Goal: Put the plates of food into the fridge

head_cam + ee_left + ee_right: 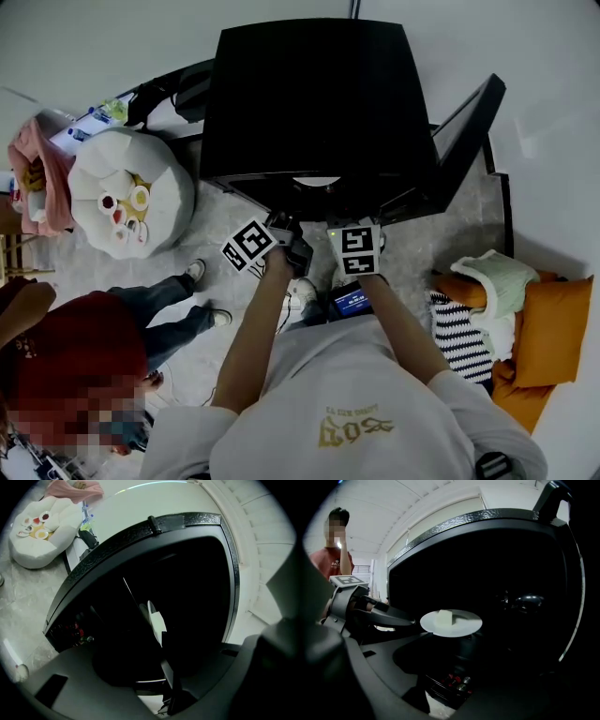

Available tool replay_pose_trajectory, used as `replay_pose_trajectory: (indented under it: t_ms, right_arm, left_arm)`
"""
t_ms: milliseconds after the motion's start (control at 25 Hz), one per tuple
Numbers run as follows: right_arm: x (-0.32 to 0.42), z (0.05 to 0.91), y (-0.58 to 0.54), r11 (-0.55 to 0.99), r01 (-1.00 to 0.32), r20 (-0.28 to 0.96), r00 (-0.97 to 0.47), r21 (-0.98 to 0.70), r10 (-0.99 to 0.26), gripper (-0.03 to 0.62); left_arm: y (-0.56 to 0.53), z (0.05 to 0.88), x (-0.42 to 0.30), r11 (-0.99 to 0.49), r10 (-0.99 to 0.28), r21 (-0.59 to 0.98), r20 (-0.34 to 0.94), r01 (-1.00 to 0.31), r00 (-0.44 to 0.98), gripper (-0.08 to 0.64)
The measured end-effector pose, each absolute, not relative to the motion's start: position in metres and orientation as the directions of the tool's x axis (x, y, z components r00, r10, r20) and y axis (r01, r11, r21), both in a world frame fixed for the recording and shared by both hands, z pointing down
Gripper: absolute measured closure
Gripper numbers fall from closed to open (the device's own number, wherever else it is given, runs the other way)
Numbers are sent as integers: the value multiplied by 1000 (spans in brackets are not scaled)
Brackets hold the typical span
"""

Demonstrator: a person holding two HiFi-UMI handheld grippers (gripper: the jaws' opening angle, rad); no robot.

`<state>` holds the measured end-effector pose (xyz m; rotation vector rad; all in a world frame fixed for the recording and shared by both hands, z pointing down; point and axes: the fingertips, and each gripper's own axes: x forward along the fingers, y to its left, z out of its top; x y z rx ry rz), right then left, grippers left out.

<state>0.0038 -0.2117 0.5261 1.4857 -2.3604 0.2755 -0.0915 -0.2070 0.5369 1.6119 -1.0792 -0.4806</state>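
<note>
Looking into an open black fridge [487, 520], dark inside. Seeing a round white plate [465, 626] lying level at mid-frame, carrying a pale block of food [445, 617]. Catching the left claw [410, 620] at the left, marker cube [348, 580] on top, reaching a finger [393, 617] to just beside the plate's left rim; contact not showing clearly. Showing the right claw [440, 665] low in front, jaws standing apart. Glimpsing small red and silver items [457, 681] below the plate, and a person [337, 560] in a red shirt standing at far left.

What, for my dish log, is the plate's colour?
The plate is white, clearest in the right gripper view.
</note>
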Motion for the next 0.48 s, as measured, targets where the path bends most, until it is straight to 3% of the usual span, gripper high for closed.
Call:
replay_pose_trajectory:
  t_ms: [80, 240, 480]
  right_arm:
    - [4, 526, -216, 426, -905, 383, -390, 9, -837, 333]
    - [5, 526, -221, 423, -906, 383, -388, 9, -838, 333]
    - [7, 526, -226, 421, -907, 381, -386, 9, -840, 333]
  left_arm:
    - [-208, 533, -87, -63, -818, 866, 241, -497, 523, 397]
    - [-206, 524, -73, -282, -783, 525, 358, -803, 509, 397]
    - [-214, 520, -77, -303, -812, 431, 349, -850, 467, 399]
